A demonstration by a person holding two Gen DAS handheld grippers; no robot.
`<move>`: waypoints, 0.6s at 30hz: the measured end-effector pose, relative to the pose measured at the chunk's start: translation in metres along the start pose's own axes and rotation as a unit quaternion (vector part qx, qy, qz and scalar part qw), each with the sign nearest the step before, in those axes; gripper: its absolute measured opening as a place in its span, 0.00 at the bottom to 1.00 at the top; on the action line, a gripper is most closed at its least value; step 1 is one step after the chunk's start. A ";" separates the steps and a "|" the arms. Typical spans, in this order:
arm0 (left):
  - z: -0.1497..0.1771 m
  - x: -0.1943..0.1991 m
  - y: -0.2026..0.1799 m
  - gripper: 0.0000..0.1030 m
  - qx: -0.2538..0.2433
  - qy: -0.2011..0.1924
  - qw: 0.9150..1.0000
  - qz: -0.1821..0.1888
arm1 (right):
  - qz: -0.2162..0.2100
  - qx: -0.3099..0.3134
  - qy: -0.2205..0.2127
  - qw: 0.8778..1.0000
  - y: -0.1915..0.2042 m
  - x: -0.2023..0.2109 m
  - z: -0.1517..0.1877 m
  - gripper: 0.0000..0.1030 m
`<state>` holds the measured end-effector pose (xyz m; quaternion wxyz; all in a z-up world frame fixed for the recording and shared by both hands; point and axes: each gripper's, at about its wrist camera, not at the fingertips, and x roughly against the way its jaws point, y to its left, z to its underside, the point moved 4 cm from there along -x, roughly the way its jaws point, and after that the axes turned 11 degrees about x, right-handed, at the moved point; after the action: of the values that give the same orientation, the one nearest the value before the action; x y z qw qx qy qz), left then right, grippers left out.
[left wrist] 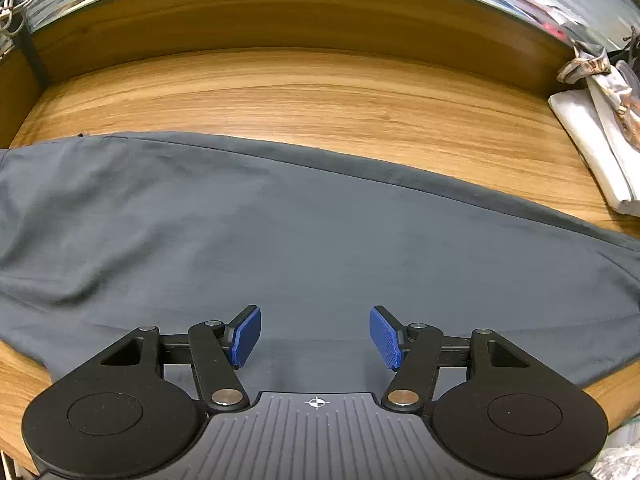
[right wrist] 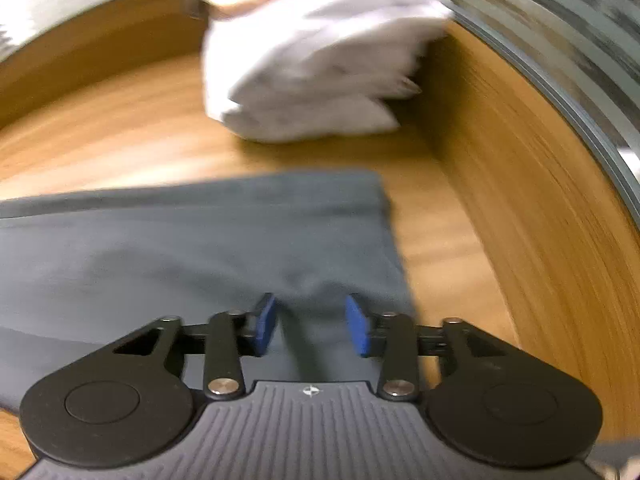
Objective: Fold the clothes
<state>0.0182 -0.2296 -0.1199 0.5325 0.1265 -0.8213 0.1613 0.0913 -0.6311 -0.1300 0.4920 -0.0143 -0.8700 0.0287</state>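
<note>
A dark grey garment (left wrist: 280, 240) lies spread flat across the wooden table (left wrist: 320, 96), a seam running along its far edge. My left gripper (left wrist: 315, 336) hovers open over the garment's near part, with nothing between its blue pads (left wrist: 246, 336). In the right wrist view the same grey garment (right wrist: 180, 248) shows its right end with a straight hem. My right gripper (right wrist: 311, 324) is open just above the cloth near that end, a small ridge of fabric lying between its blue pads (right wrist: 356, 326). That view is blurred by motion.
A folded white cloth stack (left wrist: 592, 140) with a patterned garment (left wrist: 596, 68) on top sits at the table's far right; the same white stack (right wrist: 312, 72) appears ahead of the right gripper. A raised wooden back wall (left wrist: 300, 12) and side wall (right wrist: 532, 200) border the table.
</note>
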 end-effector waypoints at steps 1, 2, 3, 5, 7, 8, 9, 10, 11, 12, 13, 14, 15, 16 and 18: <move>0.000 0.000 -0.002 0.62 -0.003 0.000 1.000 -0.003 | -0.016 0.006 -0.005 1.000 0.002 -0.001 -0.005 0.47; -0.001 0.000 -0.004 0.62 -0.006 0.000 1.000 -0.006 | -0.035 0.009 -0.011 0.999 0.004 -0.003 -0.009 0.48; -0.001 0.000 -0.004 0.62 -0.008 0.000 1.000 -0.009 | -0.051 0.011 -0.008 0.999 0.004 -0.007 -0.012 0.52; -0.002 0.000 -0.003 0.62 -0.006 -0.001 1.000 -0.016 | -0.052 0.018 0.019 0.998 -0.001 -0.022 -0.015 0.52; -0.001 0.001 -0.004 0.62 0.003 -0.003 1.000 -0.019 | -0.001 0.023 0.030 0.999 -0.012 -0.029 -0.017 0.51; -0.001 0.002 -0.004 0.62 0.007 -0.002 1.000 -0.018 | 0.019 0.020 0.032 0.999 -0.018 -0.032 -0.018 0.51; 0.000 0.003 -0.005 0.62 0.012 -0.002 1.000 -0.018 | 0.023 0.005 0.023 0.999 -0.026 -0.030 -0.021 0.51; 0.000 0.003 -0.005 0.62 0.017 -0.002 1.000 -0.017 | 0.025 -0.009 0.011 1.000 -0.033 -0.028 -0.024 0.53; 0.001 0.004 -0.005 0.62 0.022 -0.001 1.000 -0.016 | 0.032 -0.018 0.003 0.999 -0.039 -0.028 -0.027 0.55; 0.001 0.004 -0.006 0.62 0.027 -0.001 1.000 -0.015 | 0.039 -0.022 0.003 0.999 -0.044 -0.030 -0.029 0.57; 0.002 0.005 -0.006 0.62 0.031 -0.001 0.999 -0.015 | 0.041 -0.026 0.005 0.999 -0.050 -0.033 -0.030 0.59; 0.002 0.006 -0.006 0.62 0.036 0.000 0.999 -0.014 | 0.042 -0.030 0.008 0.999 -0.055 -0.036 -0.031 0.61; 0.003 0.006 -0.008 0.62 0.036 0.000 0.999 -0.013 | 0.039 -0.031 0.013 0.999 -0.059 -0.041 -0.031 0.62; 0.003 0.006 -0.011 0.62 0.035 0.001 0.999 -0.011 | 0.034 -0.030 0.017 0.999 -0.062 -0.046 -0.032 0.62; 0.003 0.005 -0.015 0.62 0.034 0.001 0.999 -0.008 | 0.023 -0.025 0.021 0.999 -0.065 -0.051 -0.032 0.57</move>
<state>0.0194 -0.2450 -0.1147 0.5302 0.1512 -0.8136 0.1847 0.1449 -0.6972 -0.1534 0.5090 -0.0472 -0.8593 0.0179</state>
